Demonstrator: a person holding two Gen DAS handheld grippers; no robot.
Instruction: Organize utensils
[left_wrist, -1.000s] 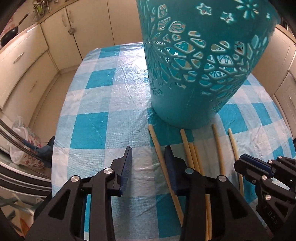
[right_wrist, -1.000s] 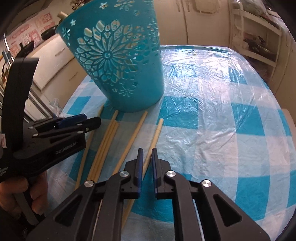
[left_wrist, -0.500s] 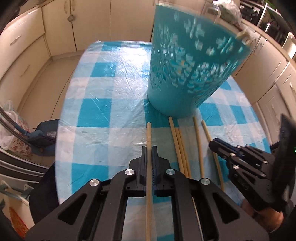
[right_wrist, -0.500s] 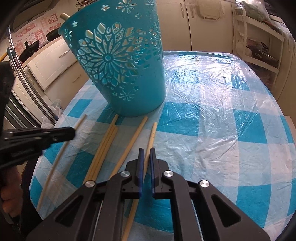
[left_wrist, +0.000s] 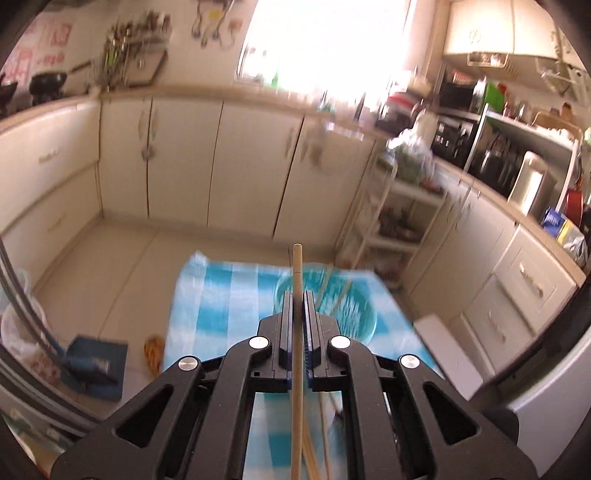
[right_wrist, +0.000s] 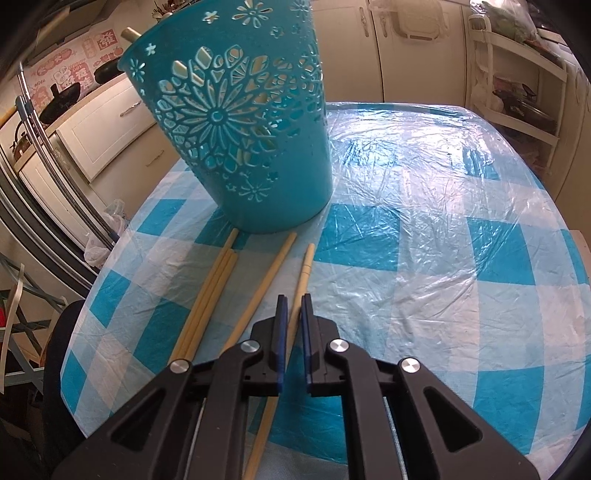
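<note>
- The left gripper (left_wrist: 295, 299) is clenching one chopstick (left_wrist: 296, 369), its blue pads pressing on both sides of the stick, and is holding it high above the desk (left_wrist: 207, 291) with the tip pointing forward over the basket (left_wrist: 354, 314).
- The basket, a teal cut-out bucket, is standing upright toward the desk's far left part in the right wrist view (right_wrist: 236, 122); from above it is showing a few sticks leaning inside, and one stick end (right_wrist: 130, 35) is poking past its rim.
- The right gripper (right_wrist: 291, 317) is straddling the rightmost stick (right_wrist: 301, 280) on the desk; the jaws are nearly together with a narrow gap, and I cannot tell whether they are gripping the stick or only sitting over it.
- Just left of it another stick (right_wrist: 264, 288) is lying apart, and further left a bunch of three (right_wrist: 207, 299) is lying side by side, touching; all tips are pointing at the basket's base, near the desk's near-left edge.
- Judging progress: some sticks seem to be in the basket already, one is travelling there, and about five are waiting on the desk, so the job is looking partly done.
- The left view is blurring, so counts inside the basket are uncertain.
</note>
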